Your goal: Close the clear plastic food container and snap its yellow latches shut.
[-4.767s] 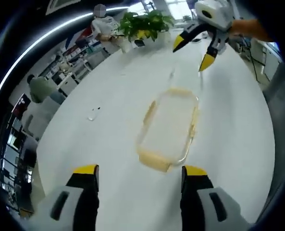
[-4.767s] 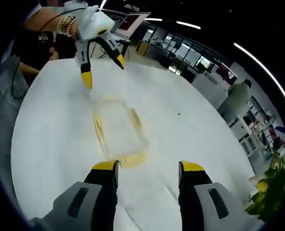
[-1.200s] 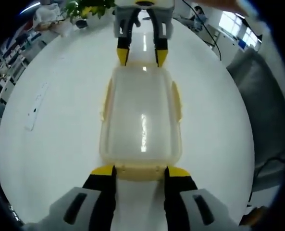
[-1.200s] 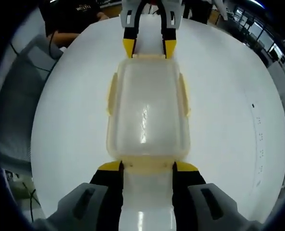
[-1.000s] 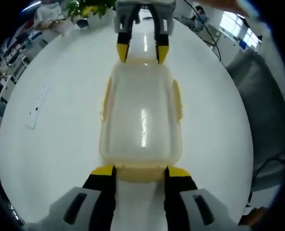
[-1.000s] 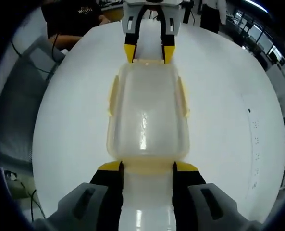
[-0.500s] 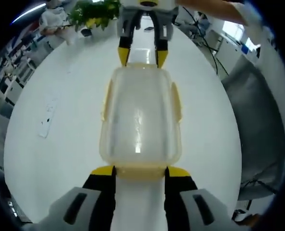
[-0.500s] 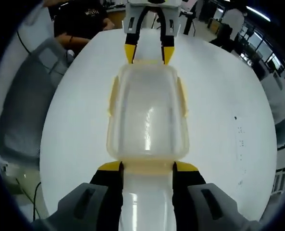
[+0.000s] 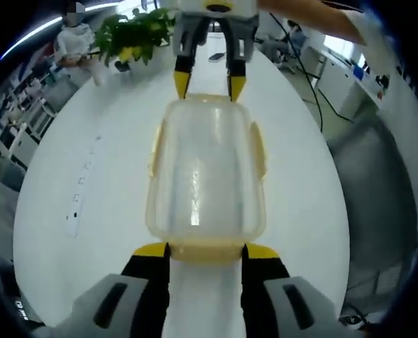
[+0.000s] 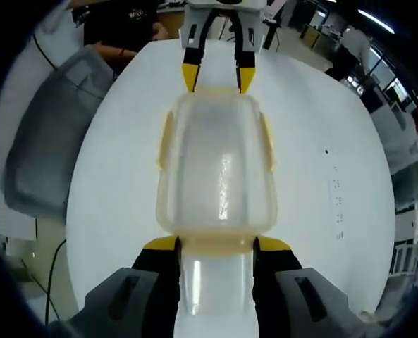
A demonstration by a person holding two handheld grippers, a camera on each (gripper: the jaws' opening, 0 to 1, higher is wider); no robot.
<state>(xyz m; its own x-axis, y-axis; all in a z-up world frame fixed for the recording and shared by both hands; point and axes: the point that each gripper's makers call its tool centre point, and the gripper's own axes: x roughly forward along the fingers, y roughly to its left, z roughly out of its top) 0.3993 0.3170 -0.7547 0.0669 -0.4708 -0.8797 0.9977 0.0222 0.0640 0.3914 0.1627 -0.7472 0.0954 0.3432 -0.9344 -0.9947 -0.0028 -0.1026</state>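
Note:
The clear plastic container (image 9: 205, 169) with its lid on hangs above the white table (image 9: 89, 141), held by its two short ends. My left gripper (image 9: 205, 250) is shut on the near yellow end latch in the left gripper view. My right gripper (image 9: 203, 83) grips the far end there. In the right gripper view the right gripper (image 10: 216, 245) is shut on the near end of the container (image 10: 216, 169), and the left gripper (image 10: 216, 77) pinches the far end. Yellow side latches (image 9: 154, 148) stick outward from the long sides.
A potted plant (image 9: 134, 35) stands at the table's far end, with a person beyond it. A grey chair (image 10: 46, 141) sits beside the table (image 10: 321, 127). Small dark marks (image 9: 78, 204) lie on the tabletop. Office desks fill the background.
The table looks smaller and farther in both views while the container stays fixed between the jaws: both grippers have risen with the container. Both grips are unchanged.

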